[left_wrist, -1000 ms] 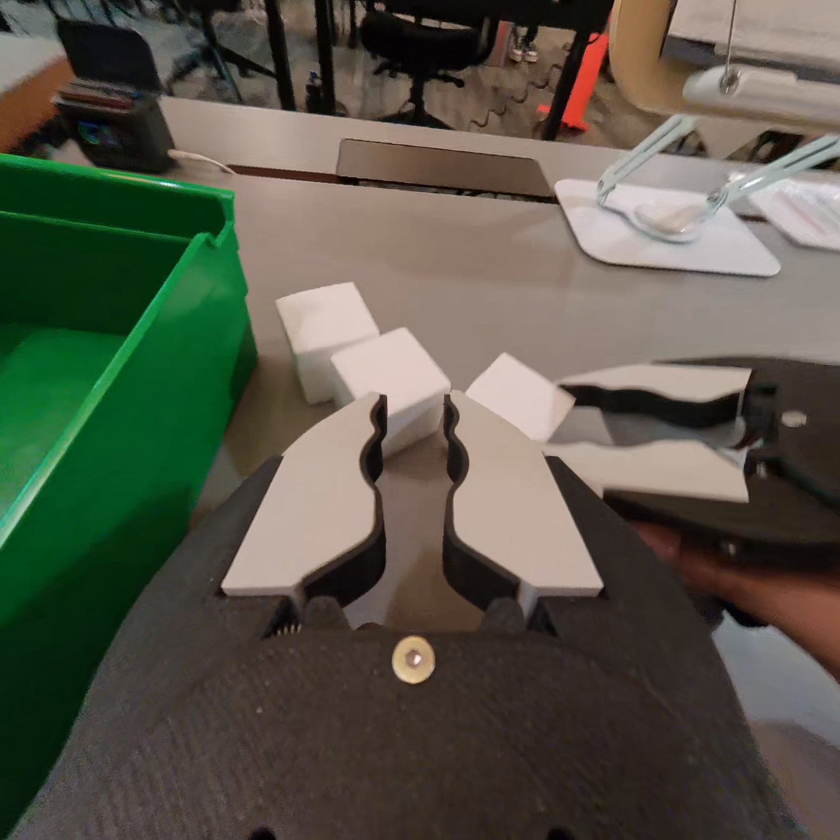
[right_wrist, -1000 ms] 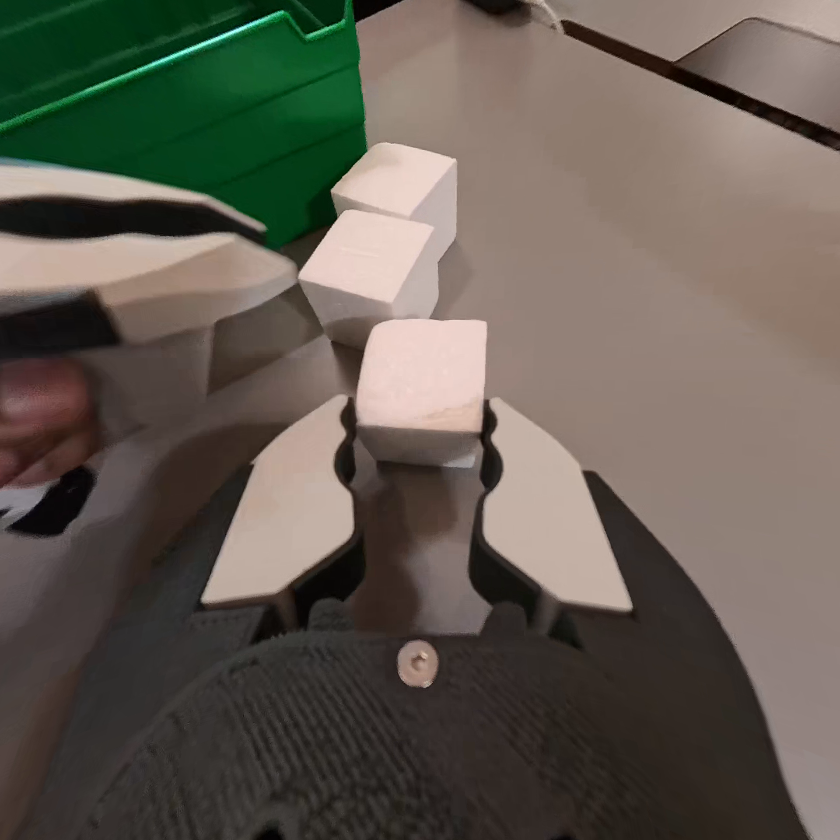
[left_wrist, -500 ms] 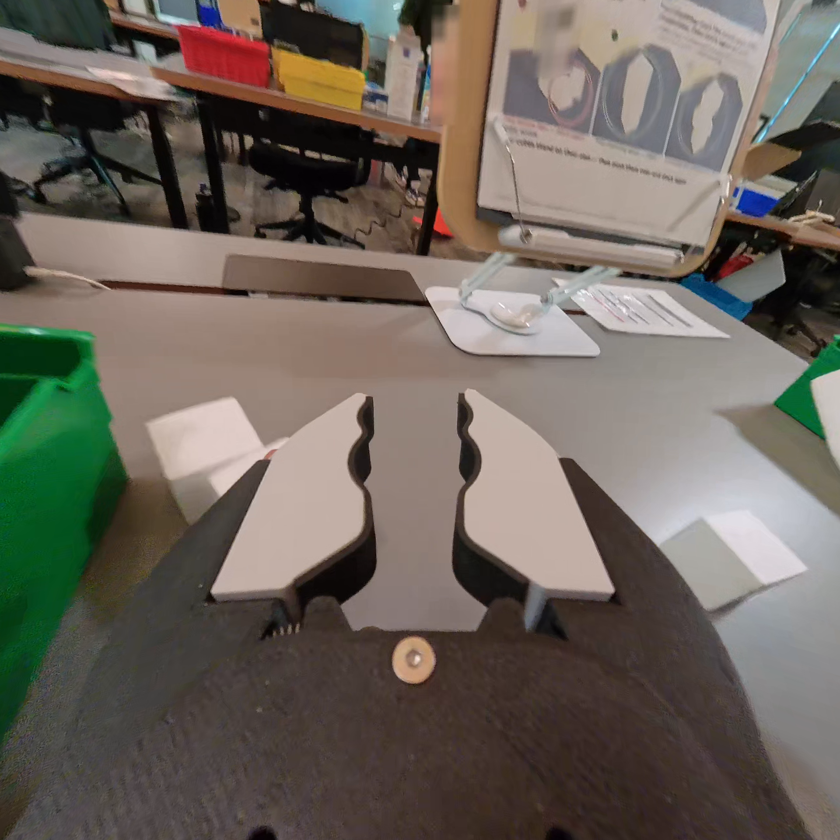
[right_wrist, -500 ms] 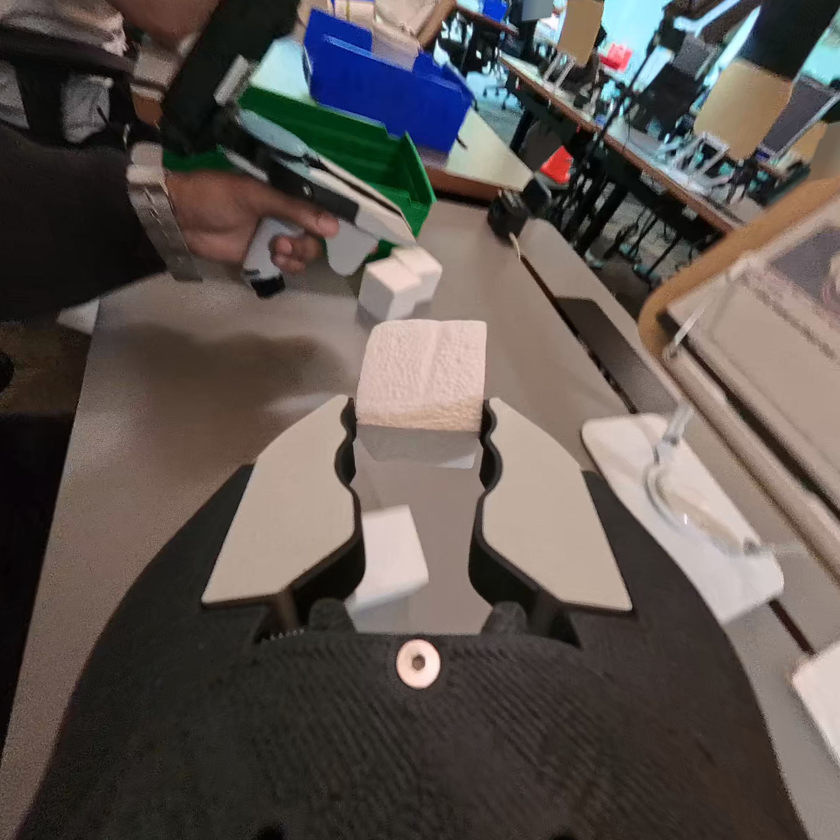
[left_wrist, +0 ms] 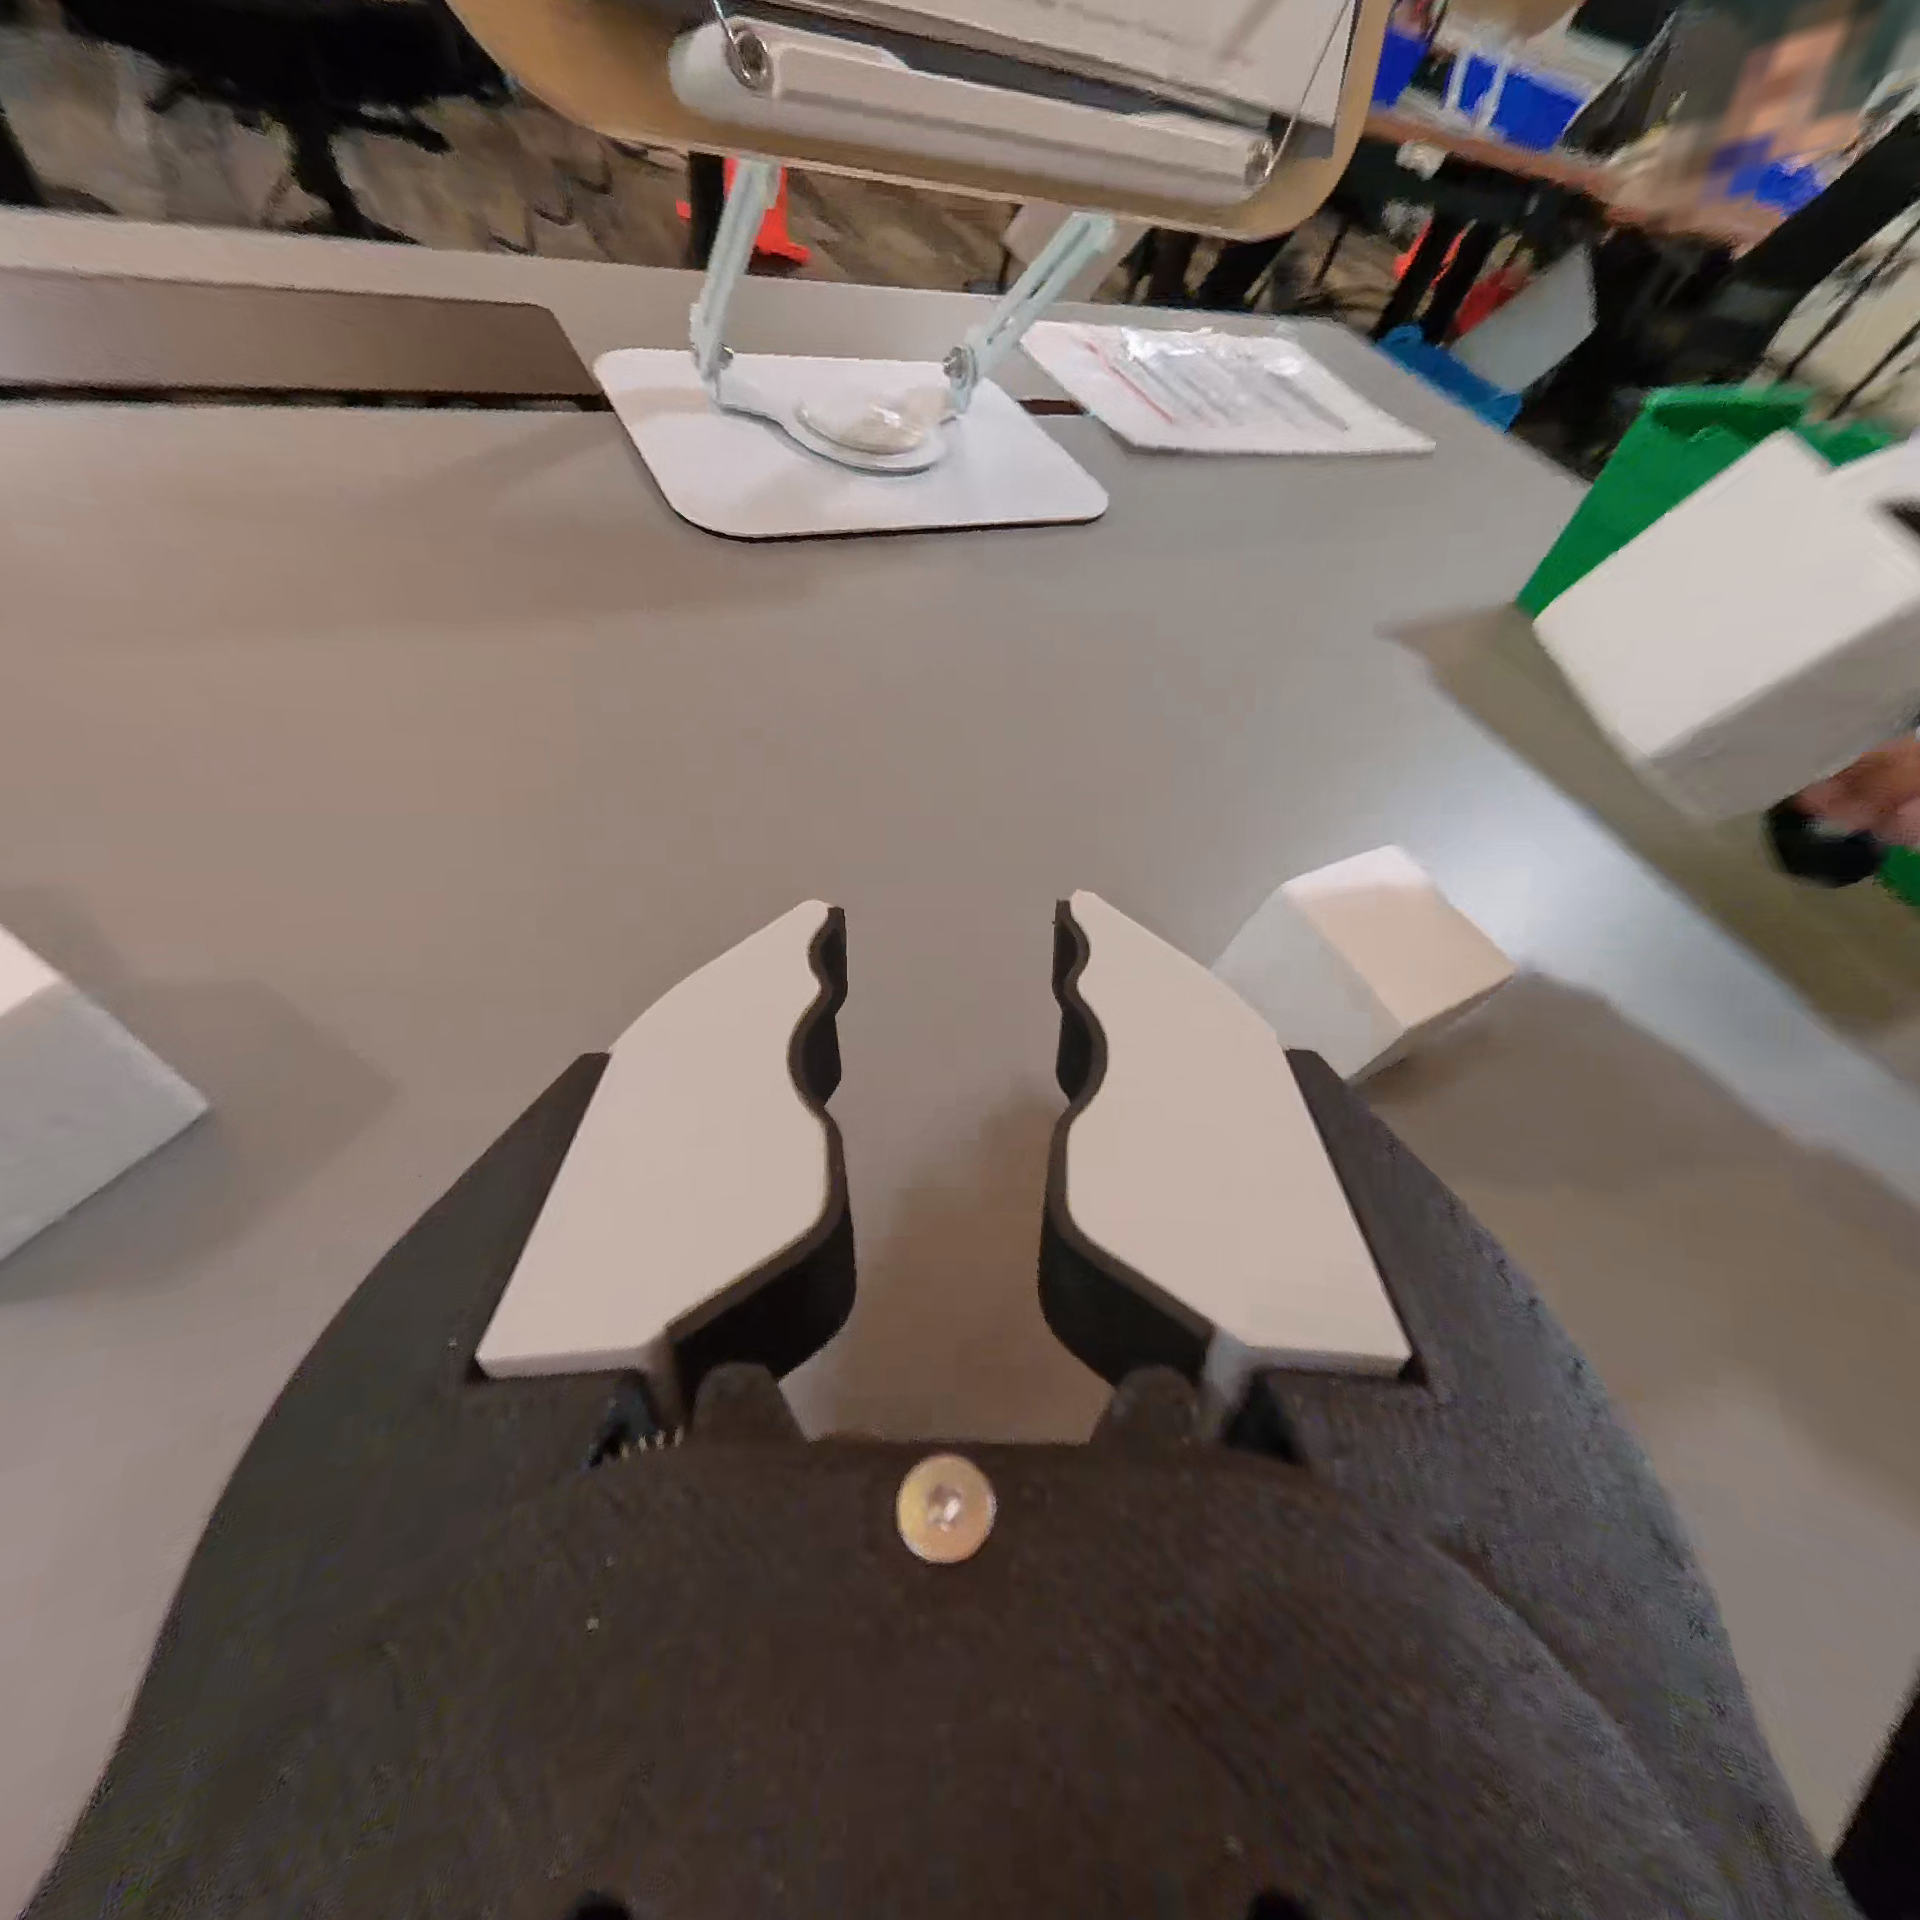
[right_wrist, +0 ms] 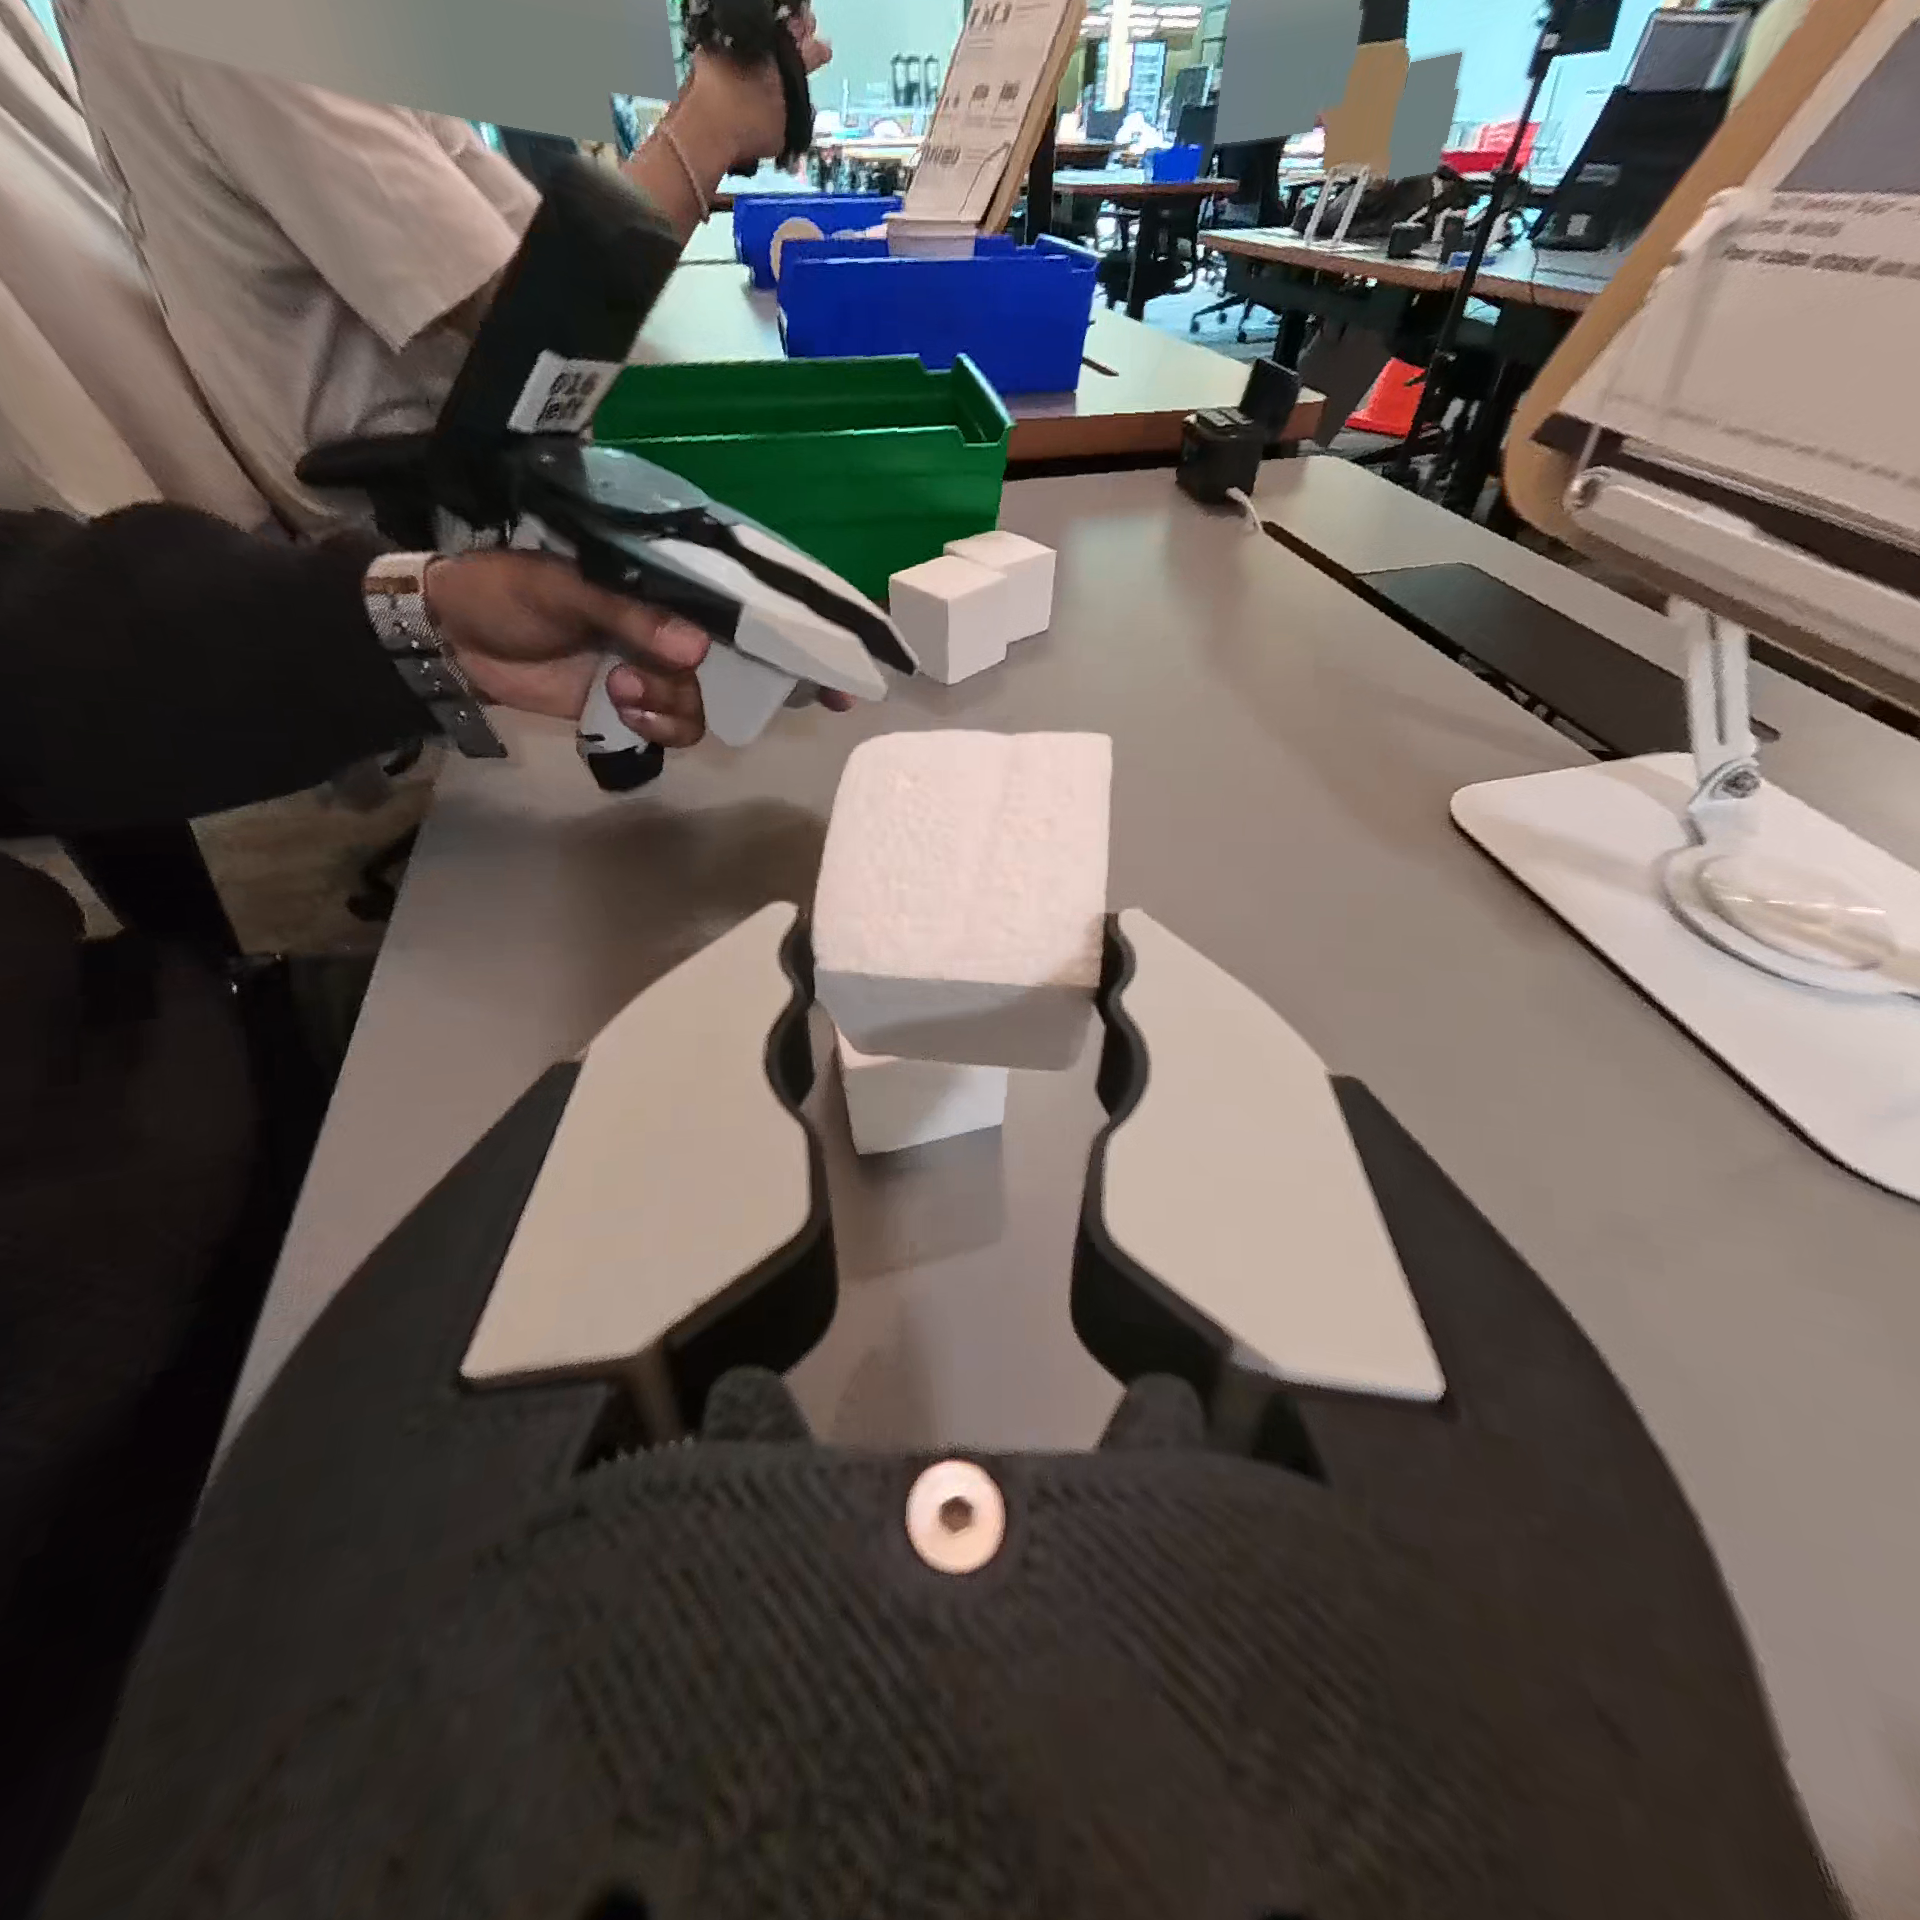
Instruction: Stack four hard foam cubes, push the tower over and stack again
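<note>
My right gripper (right_wrist: 956,935) is shut on a white foam cube (right_wrist: 961,862) and holds it just above a second white cube (right_wrist: 925,1101) that rests on the grey table (right_wrist: 1299,831). My left gripper (left_wrist: 945,914) is open and empty above the table. That second cube (left_wrist: 1361,956) lies just right of its right finger. The held cube (left_wrist: 1745,634) shows at the right edge of the left wrist view. In the right wrist view, a hand holds the left gripper (right_wrist: 883,665) near two more white cubes (right_wrist: 971,603).
A green bin (right_wrist: 810,457) stands behind the two cubes, blue bins (right_wrist: 935,301) beyond it. A document stand on a white base (left_wrist: 852,457) sits at the table's back, beside a clear packet (left_wrist: 1216,390). Another cube (left_wrist: 62,1101) and green bin (left_wrist: 1662,468) show at the edges. My right fingertips sit around 20 centimetres from my left ones. From either gripper's tips it is about 35 centimetres to the white base (left_wrist: 852,457).
My right gripper has lifted its cube away from the green bin and now holds it over another cube. My left gripper has swung right, away from the two cubes, and opened slightly wider.
</note>
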{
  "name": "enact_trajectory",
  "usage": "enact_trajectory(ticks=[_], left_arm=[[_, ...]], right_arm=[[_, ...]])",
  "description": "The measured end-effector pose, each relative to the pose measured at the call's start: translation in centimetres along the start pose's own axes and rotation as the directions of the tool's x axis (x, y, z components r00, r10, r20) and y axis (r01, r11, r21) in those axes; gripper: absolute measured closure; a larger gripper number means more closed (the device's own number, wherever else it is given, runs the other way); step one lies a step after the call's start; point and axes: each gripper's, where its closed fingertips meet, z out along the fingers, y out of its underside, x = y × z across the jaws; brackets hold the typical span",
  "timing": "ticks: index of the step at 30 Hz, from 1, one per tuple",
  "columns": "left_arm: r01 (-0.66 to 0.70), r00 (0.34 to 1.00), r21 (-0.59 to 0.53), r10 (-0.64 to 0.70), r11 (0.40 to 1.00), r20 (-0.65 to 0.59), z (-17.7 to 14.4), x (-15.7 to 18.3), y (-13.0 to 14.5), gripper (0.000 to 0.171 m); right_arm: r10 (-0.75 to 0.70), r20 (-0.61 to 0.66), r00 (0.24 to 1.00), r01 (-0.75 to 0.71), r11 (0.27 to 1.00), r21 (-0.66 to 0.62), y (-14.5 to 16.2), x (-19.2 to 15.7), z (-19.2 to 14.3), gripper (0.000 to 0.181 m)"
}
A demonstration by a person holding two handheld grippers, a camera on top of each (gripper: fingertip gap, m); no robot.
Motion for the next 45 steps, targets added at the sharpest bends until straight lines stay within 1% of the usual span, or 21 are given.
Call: enact_trajectory(ticks=[3, 4, 6, 10, 13, 17, 20, 23, 28, 33, 36, 39, 42, 45], left_arm=[[0.142, 0.985, 0.012, -0.14, 0.99, -0.105, 0.7, 0.2, -0.7, 0.132], [0.17, 0.978, 0.009, -0.168, 0.985, -0.12, 1.0, -0.1, -0.8, 0.133], [0.187, 0.976, -0.009, -0.187, 0.982, -0.114, 1.7, -0.9, -0.7, 0.133], [0.093, 0.993, -0.028, -0.095, 0.995, -0.077, 2.0, -1.8, -0.3, 0.134], [0.044, 0.997, -0.024, -0.046, 0.999, -0.069, 1.3, -1.3, -0.2, 0.135], [0.037, 0.997, 0.01, -0.036, 0.999, -0.07, 0.2, -0.3, -0.4, 0.137], [0.02, 0.998, -0.001, -0.02, 1.0, -0.055, 0.0, -0.1, 0.0, 0.137], [0.022, 0.999, -0.005, -0.022, 1.0, -0.049, 0.1, -0.2, 0.1, 0.137], [0.024, 0.999, -0.023, -0.025, 0.999, -0.041, 0.6, -0.6, 0.4, 0.135], [0.044, 0.998, -0.014, -0.045, 0.999, -0.045, 0.4, -0.8, 0.2, 0.135], [0.028, 0.999, -0.018, -0.029, 0.999, -0.043, 0.3, -0.7, 0.3, 0.135], [0.003, 0.999, -0.02, -0.003, 1.0, -0.035, 0.3, -0.6, 0.4, 0.135], [-0.014, 0.999, -0.026, 0.013, 1.0, -0.032, 0.4, -0.8, 0.5, 0.135], [-0.007, 1.0, -0.034, 0.006, 0.999, -0.023, 0.4, -1.1, 0.7, 0.135]], right_arm=[[-0.059, 0.038, 0.998, 0.06, 0.998, -0.018, 0.0, -0.6, 1.2, 0.128], [-0.071, 0.051, 0.996, 0.072, 0.997, -0.03, 0.2, -0.6, 1.6, 0.128], [-0.068, 0.083, 0.994, 0.074, 0.995, -0.062, 0.7, -0.6, 2.3, 0.128], [-0.034, 0.11, 0.993, 0.046, 0.994, -0.103, 1.1, -0.8, 3.1, 0.128], [-0.05, 0.096, 0.994, 0.06, 0.993, -0.104, 1.2, -1.5, 3.0, 0.128], [-0.092, 0.061, 0.994, 0.099, 0.987, -0.126, 1.7, -2.3, 2.6, 0.128], [-0.084, 0.079, 0.993, 0.09, 0.993, -0.081, 1.4, -2.9, 2.3, 0.128], [-0.099, 0.072, 0.993, 0.102, 0.994, -0.043, 1.2, -2.5, 2.1, 0.128], [-0.107, 0.052, 0.993, 0.108, 0.994, -0.033, 1.4, -1.4, 2.1, 0.128], [-0.117, 0.046, 0.992, 0.119, 0.993, -0.028, 1.3, -1.5, 2.1, 0.128], [-0.116, 0.051, 0.992, 0.118, 0.992, -0.04, 1.4, -1.6, 2.2, 0.128], [-0.076, 0.08, 0.994, 0.083, 0.993, -0.085, 1.7, -1.8, 2.4, 0.128], [-0.083, 0.093, 0.992, 0.092, 0.99, -0.103, 1.6, -1.7, 2.7, 0.128], [-0.092, 0.121, 0.988, 0.11, 0.983, -0.148, 2.3, -1.9, 3.0, 0.128]])
